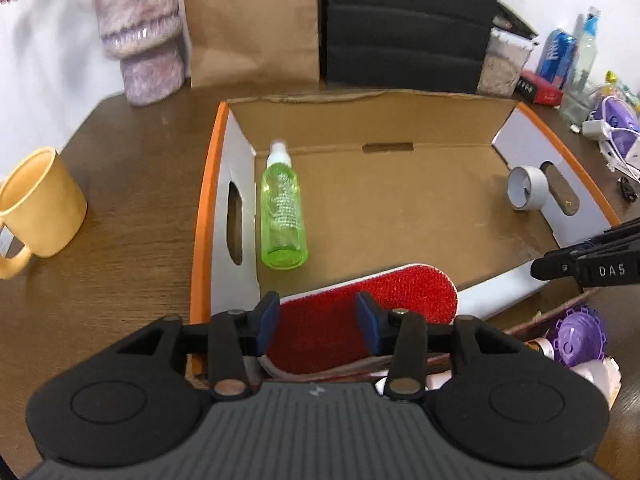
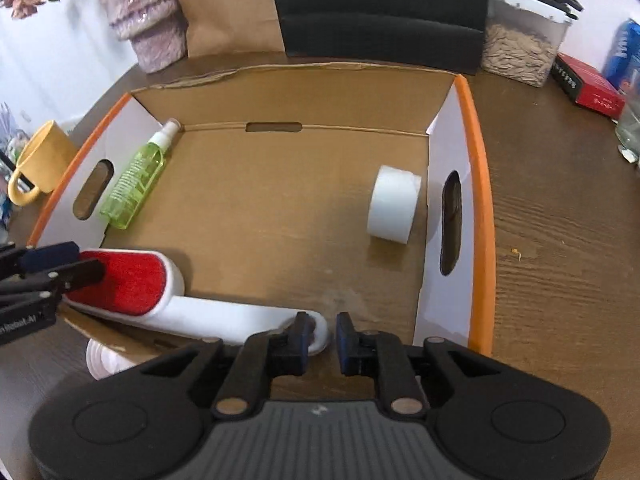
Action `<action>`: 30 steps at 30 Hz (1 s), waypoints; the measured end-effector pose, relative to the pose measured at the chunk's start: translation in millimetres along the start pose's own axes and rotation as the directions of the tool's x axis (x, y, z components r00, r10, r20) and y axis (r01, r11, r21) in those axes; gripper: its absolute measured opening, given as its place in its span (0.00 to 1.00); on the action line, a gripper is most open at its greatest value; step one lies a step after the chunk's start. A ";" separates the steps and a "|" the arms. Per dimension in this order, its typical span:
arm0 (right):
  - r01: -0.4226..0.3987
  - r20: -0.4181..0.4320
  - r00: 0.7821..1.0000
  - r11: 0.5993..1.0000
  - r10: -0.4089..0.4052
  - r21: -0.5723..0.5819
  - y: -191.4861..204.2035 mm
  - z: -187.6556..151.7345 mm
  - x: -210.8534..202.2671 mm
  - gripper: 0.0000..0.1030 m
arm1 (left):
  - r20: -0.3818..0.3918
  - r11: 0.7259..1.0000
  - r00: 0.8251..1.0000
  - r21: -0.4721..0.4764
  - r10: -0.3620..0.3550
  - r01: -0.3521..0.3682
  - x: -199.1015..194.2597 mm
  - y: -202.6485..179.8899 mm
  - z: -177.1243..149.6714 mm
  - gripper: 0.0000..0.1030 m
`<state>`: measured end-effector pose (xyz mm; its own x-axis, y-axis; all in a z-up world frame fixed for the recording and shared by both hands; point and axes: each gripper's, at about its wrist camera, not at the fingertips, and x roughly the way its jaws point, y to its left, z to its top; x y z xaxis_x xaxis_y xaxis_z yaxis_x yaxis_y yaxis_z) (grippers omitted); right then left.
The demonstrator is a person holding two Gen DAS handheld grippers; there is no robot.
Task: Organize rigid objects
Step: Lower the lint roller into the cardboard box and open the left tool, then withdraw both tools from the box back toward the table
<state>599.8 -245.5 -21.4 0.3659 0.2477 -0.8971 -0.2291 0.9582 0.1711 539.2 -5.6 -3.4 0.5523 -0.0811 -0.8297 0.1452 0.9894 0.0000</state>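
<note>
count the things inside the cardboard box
3: green bottle lying along the left wall, white tape roll near the right wall, lint brush across the front edge. Nothing else shows inside.

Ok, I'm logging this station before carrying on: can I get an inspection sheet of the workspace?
Surface: brown wooden table.
Job's things: cardboard box holds green spray bottle, tape roll, lint brush.
Clutter: yellow mug, purple ball, red box.
Grippers: left hand-held gripper open over brush head; right hand-held gripper slightly open at brush handle.
Cables: white cord.
Surroundings: paper bag, black chair.
</note>
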 end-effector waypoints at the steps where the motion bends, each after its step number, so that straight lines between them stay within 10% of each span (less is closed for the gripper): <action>1: 0.012 -0.002 1.000 1.000 -0.012 -0.006 1.7 2.0 -0.7 0.18 | -0.026 1.000 1.000 -0.011 -0.005 0.005 1.2 2.5 4.2 0.45; 10: 0.059 0.058 0.997 0.998 -0.057 -0.026 8.1 5.4 -22.7 0.41 | -0.027 0.998 1.000 -0.064 0.004 -0.006 -15.1 8.9 8.7 0.59; 19: 0.078 0.244 0.967 0.996 -0.065 -0.043 29.7 -16.4 -109.9 0.49 | 0.132 0.999 0.991 -0.050 0.018 -0.012 -100.0 -0.4 1.7 0.64; 30: 0.092 0.597 0.801 0.995 -0.050 -0.040 48.9 -83.2 -210.0 0.71 | 0.505 1.000 0.863 -0.009 0.011 -0.007 -203.3 -22.2 -45.8 0.90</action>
<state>436.7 -262.5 141.5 0.8430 0.2355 -0.4837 -0.2300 0.9705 0.0718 386.1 -5.6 139.7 0.8928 -0.1201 -0.4341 0.1340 0.9910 0.0014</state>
